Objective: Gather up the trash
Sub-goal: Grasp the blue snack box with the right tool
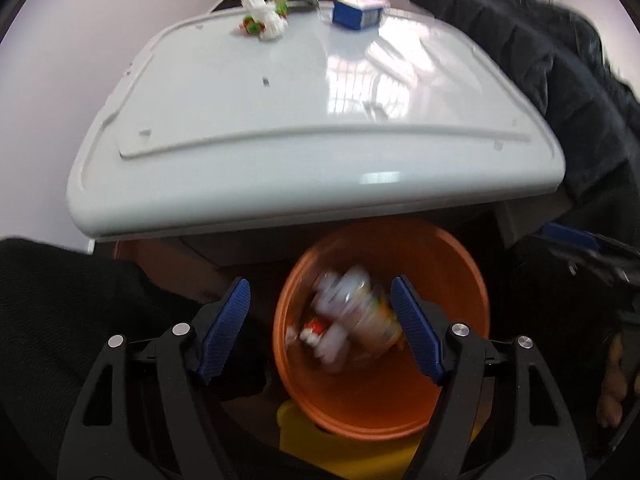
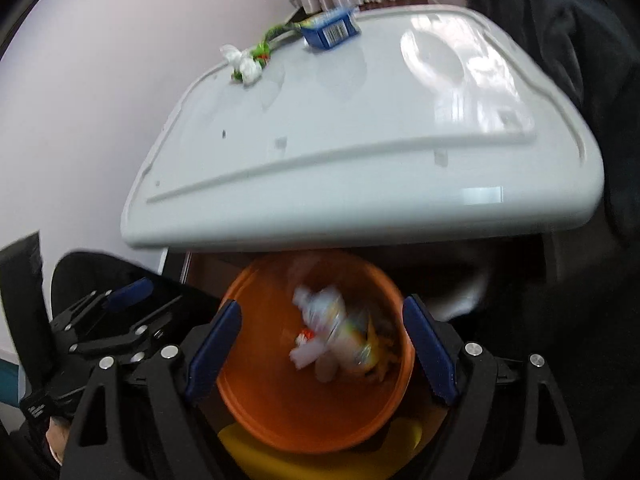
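White table (image 1: 280,120) ahead of both tongs; lifting could clip its overhanging edge.
Orange bin (image 1: 360,400) beneath, half under table; later drops may miss.
Left tongs (image 1: 320,328), right tongs (image 2: 322,344): wide, empty.
Blurred wrappers (image 1: 352,320) inside bin.
Blue carton (image 1: 358,12), crumpled wrapper (image 1: 264,20) far ahead: long reach.

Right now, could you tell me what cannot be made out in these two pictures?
- Trash in the bin: motion-blurred in both views, items unidentifiable.
- Yellow thing under the bin: mostly hidden by it.
- Blue box print: too small.
- Wrappers on the table: too small to identify.
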